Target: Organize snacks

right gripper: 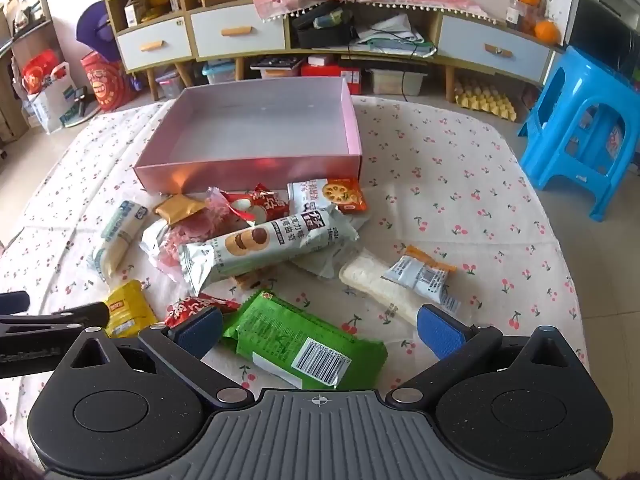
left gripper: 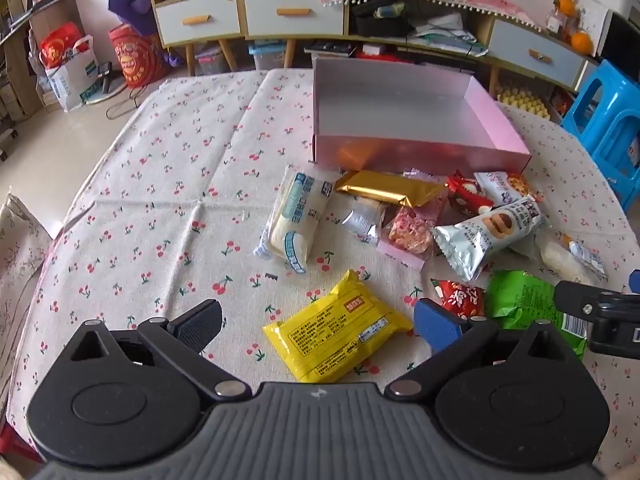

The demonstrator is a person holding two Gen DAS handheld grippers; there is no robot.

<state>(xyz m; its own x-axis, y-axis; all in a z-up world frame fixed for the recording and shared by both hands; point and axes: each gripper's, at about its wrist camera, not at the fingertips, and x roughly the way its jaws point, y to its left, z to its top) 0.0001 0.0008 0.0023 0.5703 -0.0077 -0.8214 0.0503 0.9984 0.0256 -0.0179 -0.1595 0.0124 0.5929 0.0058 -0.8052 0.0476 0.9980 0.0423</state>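
An empty pink box (left gripper: 420, 148) (right gripper: 248, 170) stands on the cherry-print tablecloth (left gripper: 160, 200). Several wrapped snacks lie in a loose heap in front of it: a white bread roll (left gripper: 298, 216), a gold bar (left gripper: 390, 192), a silver cookie pack (right gripper: 264, 246). My left gripper (left gripper: 320, 326) hangs open, pointing steeply down over a yellow packet (left gripper: 340, 334) that lies between its fingers, untouched. My right gripper (right gripper: 320, 330) is open too, above a green packet (right gripper: 304, 342). The yellow packet (right gripper: 128, 308) shows at the left in the right wrist view.
A blue plastic stool (right gripper: 580, 128) stands right of the table. A cabinet with drawers (right gripper: 240, 32) runs along the back wall. Red bags (left gripper: 132, 60) sit on the floor at the left. The cloth at the left of the table (left gripper: 140, 180) is bare.
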